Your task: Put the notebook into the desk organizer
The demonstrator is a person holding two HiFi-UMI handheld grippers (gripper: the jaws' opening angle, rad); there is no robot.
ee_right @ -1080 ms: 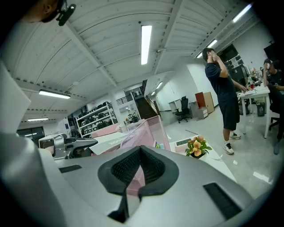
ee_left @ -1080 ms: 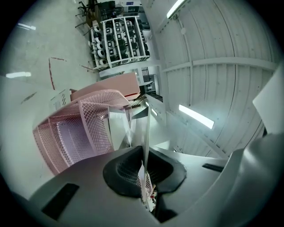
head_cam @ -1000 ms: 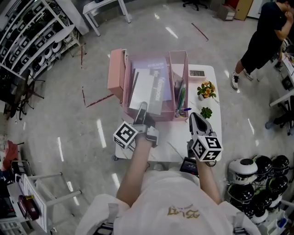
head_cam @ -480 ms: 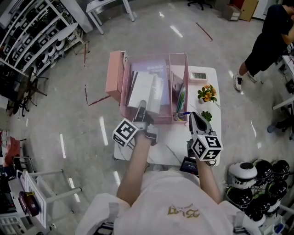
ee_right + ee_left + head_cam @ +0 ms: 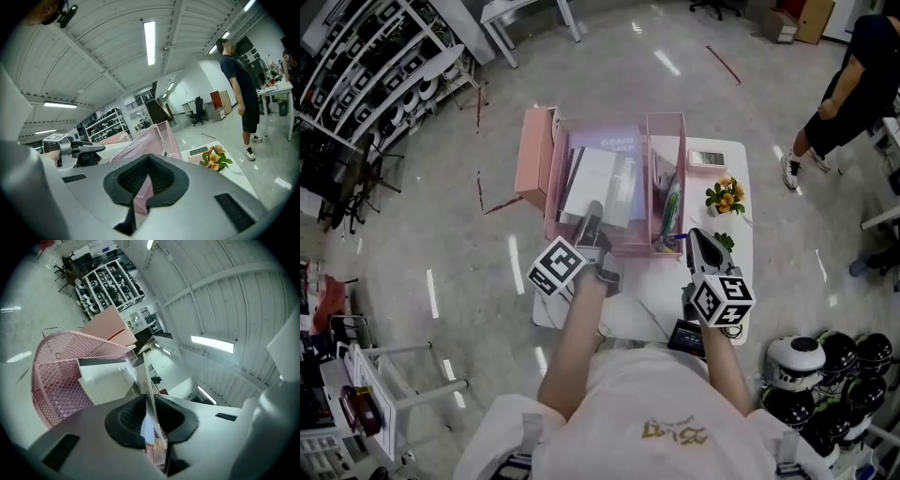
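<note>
A pink mesh desk organizer (image 5: 551,178) stands on the white table (image 5: 647,309). The white notebook (image 5: 592,183) leans inside its wide left compartment. My left gripper (image 5: 592,214) is at the notebook's near edge. In the left gripper view the thin notebook (image 5: 105,380) runs between the pads of the left gripper (image 5: 147,416) and fills the slit, with the organizer (image 5: 51,376) behind; these jaws have just been opening. My right gripper (image 5: 694,234) sits at the organizer's right front corner. In the right gripper view a strip of organizer (image 5: 150,136) mesh wall fills the narrow slit of the right gripper (image 5: 140,194).
Pens (image 5: 669,202) stand in the organizer's narrow right compartment. A pink box (image 5: 534,155) is against its left side. A small display (image 5: 706,157), flowers (image 5: 723,194) and a green plant (image 5: 722,241) line the table's right. Helmets (image 5: 825,361) lie at lower right, and a person (image 5: 853,75) stands far right.
The notebook stands a little more upright in the organizer than before. The left gripper has rolled, its marker cube swinging out to the left. The right gripper stays by the organizer's right corner.
</note>
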